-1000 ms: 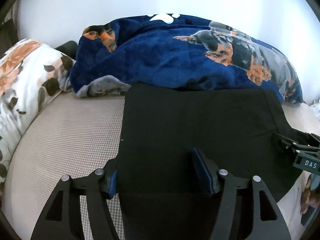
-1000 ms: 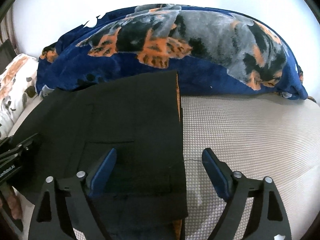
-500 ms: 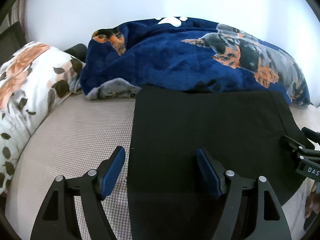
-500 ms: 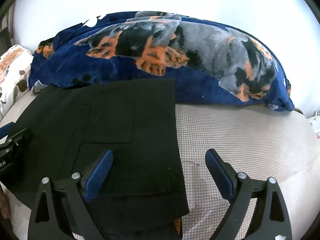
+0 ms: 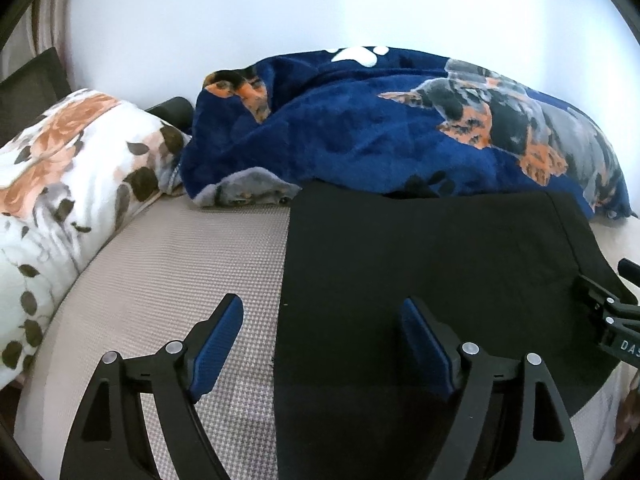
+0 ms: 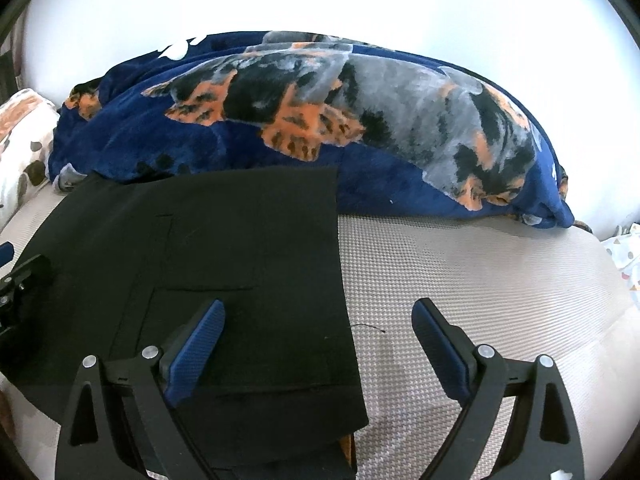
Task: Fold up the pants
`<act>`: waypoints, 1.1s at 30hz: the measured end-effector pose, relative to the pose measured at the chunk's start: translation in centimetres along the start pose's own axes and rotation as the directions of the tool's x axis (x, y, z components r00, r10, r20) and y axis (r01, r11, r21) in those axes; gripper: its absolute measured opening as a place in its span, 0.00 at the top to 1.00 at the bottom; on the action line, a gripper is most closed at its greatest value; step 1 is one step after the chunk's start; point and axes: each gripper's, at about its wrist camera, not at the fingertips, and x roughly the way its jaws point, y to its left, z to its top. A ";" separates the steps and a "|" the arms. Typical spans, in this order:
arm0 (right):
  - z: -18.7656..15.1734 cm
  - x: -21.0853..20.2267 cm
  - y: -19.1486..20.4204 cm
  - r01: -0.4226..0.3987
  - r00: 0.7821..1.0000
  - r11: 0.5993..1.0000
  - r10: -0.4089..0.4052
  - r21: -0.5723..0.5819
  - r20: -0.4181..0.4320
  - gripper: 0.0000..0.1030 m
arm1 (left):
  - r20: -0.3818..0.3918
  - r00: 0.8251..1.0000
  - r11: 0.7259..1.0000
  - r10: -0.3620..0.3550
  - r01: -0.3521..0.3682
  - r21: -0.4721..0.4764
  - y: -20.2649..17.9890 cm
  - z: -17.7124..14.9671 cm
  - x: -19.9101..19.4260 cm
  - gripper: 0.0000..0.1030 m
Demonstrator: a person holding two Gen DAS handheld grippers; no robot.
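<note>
Black pants [image 5: 432,264] lie folded flat on the beige bed cover [image 5: 168,280]; they also show in the right wrist view [image 6: 240,248]. My left gripper [image 5: 322,344] is open and empty, raised over the pants' left edge, one finger over the cover and one over the cloth. My right gripper [image 6: 318,344] is open and empty over the pants' right edge. The right gripper's body shows at the right rim of the left wrist view [image 5: 612,320].
A navy blanket with a dog print [image 5: 400,128] is bunched along the white wall behind the pants; it also fills the back of the right wrist view [image 6: 320,120]. A floral pillow [image 5: 72,184] lies at the left. Beige cover [image 6: 460,272] stretches right of the pants.
My left gripper let go of the pants' left edge and opened. Both grippers have pulled back and lifted a little; the pants lie still.
</note>
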 end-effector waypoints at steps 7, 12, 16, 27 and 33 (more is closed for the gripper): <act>0.0 -0.5 0.1 0.037 0.999 0.999 -0.037 0.001 0.024 0.05 | 0.042 0.999 1.000 0.027 -0.027 0.001 0.0 -0.1 -0.9 0.18; -0.1 -1.1 0.2 0.080 0.995 0.997 -0.080 -0.001 0.057 0.04 | 0.086 0.995 0.999 0.052 -0.053 0.004 -0.2 -0.1 -1.7 0.15; -0.2 -2.1 0.5 0.075 0.991 0.997 -0.073 -0.013 0.110 0.02 | 0.158 0.983 0.996 0.090 -0.091 0.002 -0.5 -0.4 -3.2 0.10; -3.7 -9.0 -0.5 -0.071 0.988 0.995 0.061 0.069 0.144 0.02 | 0.316 0.943 0.992 0.108 -0.124 0.032 -2.0 -3.3 -12.5 0.00; -5.9 -14.5 -0.9 -0.138 0.978 0.989 0.127 0.057 0.163 0.02 | 0.343 0.930 0.991 0.132 -0.137 -0.011 -1.8 -3.5 -19.2 0.00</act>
